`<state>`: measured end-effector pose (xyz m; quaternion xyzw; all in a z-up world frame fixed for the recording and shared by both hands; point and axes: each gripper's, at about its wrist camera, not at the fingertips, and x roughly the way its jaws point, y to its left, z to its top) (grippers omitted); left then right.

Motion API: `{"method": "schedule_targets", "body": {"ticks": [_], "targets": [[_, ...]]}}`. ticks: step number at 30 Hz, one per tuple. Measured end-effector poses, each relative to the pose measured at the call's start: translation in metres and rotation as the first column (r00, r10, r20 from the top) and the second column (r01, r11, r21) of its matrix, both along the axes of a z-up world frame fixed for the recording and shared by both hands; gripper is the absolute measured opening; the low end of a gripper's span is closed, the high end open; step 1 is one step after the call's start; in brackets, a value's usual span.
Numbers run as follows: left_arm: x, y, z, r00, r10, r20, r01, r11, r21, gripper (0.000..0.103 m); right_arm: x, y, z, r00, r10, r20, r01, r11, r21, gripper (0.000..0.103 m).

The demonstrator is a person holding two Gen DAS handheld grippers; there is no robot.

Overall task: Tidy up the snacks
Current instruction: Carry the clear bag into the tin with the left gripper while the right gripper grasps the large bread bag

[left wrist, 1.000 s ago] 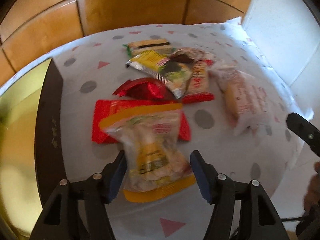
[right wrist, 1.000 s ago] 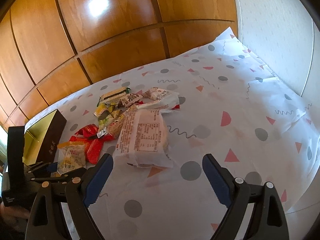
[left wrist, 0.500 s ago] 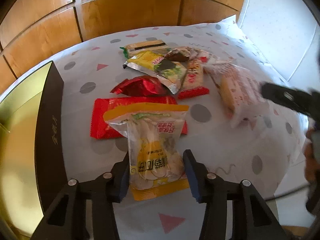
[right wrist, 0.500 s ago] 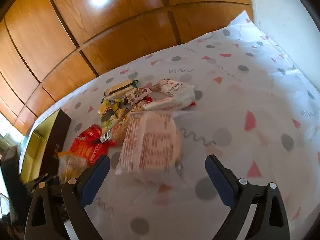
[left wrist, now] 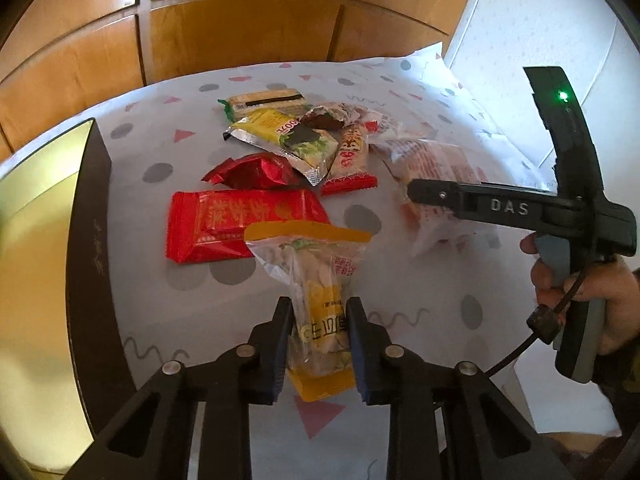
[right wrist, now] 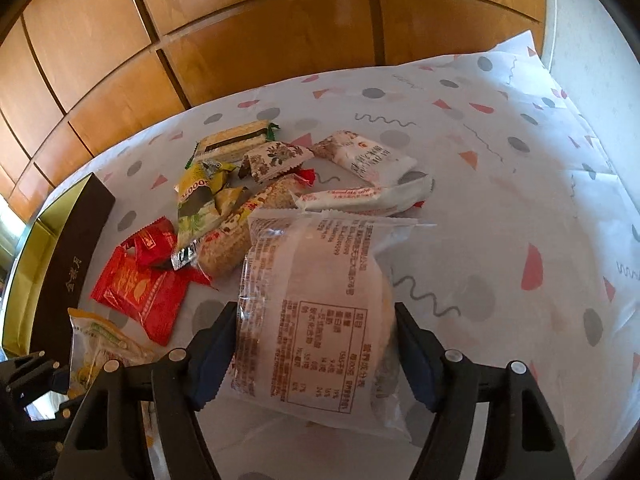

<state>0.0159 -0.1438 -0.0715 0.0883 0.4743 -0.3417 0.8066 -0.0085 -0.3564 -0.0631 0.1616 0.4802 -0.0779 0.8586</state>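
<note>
In the left wrist view my left gripper (left wrist: 318, 340) is closing on a clear snack bag with yellow ends (left wrist: 312, 264). Both pads press its lower half and the film is crumpled between them. The bag's top still lies on the patterned cloth (left wrist: 400, 288). In the right wrist view my right gripper (right wrist: 314, 344) points down over a white printed bread packet (right wrist: 320, 280). Its jaws are closing, with a pad beside each flank of the packet and no squeeze showing. The left wrist view shows that gripper over the packet (left wrist: 436, 160), held by a hand (left wrist: 580, 292).
A dark box with a gold inside (left wrist: 88, 240) stands along the left. Behind the two packets is a pile of snacks: a flat red packet (left wrist: 240, 220), a crumpled red wrapper (left wrist: 252, 172), a yellow-green pouch (left wrist: 280, 132), a wafer pack (left wrist: 264, 100). Wooden panels rise behind.
My left jaws have narrowed from either side of the yellow-ended bag until they pinch it. My right gripper has come down and forward over the white packet, its jaws drawing in.
</note>
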Motion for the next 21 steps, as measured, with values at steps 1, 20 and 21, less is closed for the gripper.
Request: {"method": "schedule_targets", "body": {"ticks": [1, 20, 21], "targets": [[-0.001, -0.001, 0.0, 1.0, -0.011, -0.001, 0.011, 1.0, 0.001, 0.027, -0.002, -0.001, 0.0, 1.0, 0.002, 0.003, -0.002, 1.0, 0.003, 0.074], [0.008, 0.021, 0.055, 0.999, 0.031, 0.028, -0.026, 0.984, -0.178, 0.013, -0.008, 0.004, -0.012, 0.999, 0.033, 0.005, -0.033, 0.999, 0.008, 0.073], [0.012, 0.03, 0.064, 0.998, 0.058, 0.037, -0.05, 0.98, -0.195, 0.013, -0.008, 0.004, -0.012, 0.999, 0.033, 0.005, -0.033, 0.999, 0.008, 0.073]]}}
